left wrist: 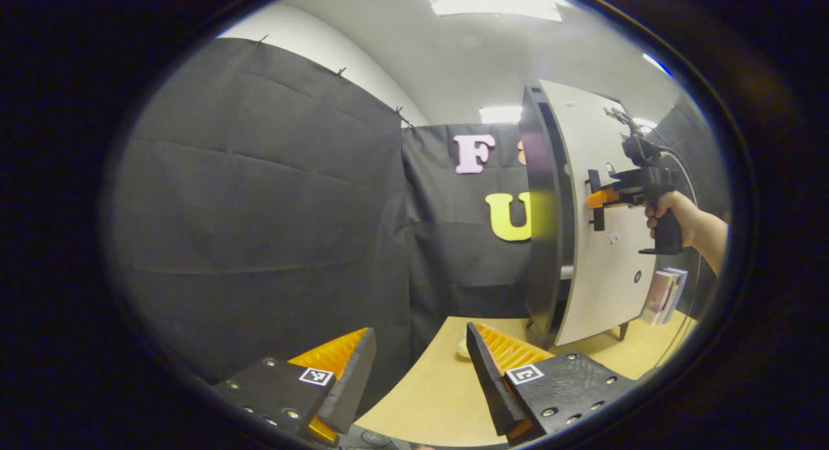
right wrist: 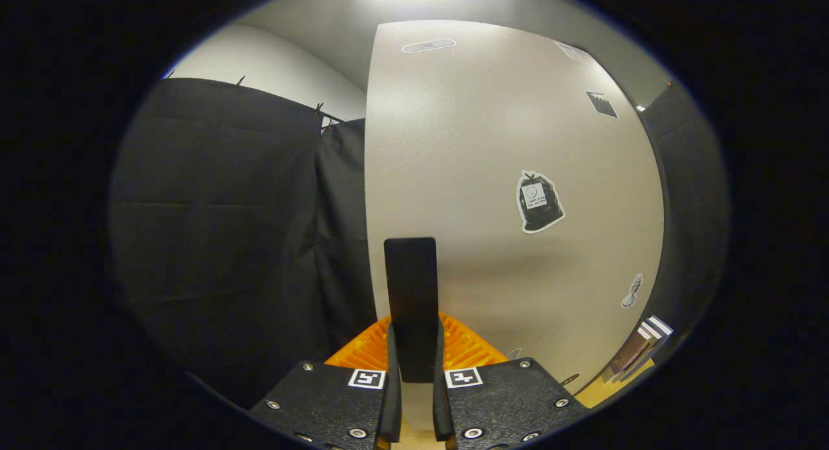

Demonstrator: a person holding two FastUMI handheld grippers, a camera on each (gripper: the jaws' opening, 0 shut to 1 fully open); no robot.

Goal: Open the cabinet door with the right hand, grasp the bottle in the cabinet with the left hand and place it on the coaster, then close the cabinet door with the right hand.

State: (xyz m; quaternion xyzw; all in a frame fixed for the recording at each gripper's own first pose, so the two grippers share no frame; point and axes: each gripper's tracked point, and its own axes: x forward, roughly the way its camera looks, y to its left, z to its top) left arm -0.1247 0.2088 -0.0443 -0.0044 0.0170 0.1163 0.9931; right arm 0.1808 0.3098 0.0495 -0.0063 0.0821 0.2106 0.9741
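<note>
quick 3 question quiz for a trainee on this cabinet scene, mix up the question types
1. True or false: the right gripper is closed on the black door handle.
2. Multiple choice: the left gripper is (a) holding a bottle, (b) open and empty, (c) pressing the door.
3. Short answer: what leans beside the cabinet on the table, at its far right?

Key
1. True; both fingers press the handle on the cabinet door.
2. b; its fingers are spread above the table.
3. A few books.
</note>
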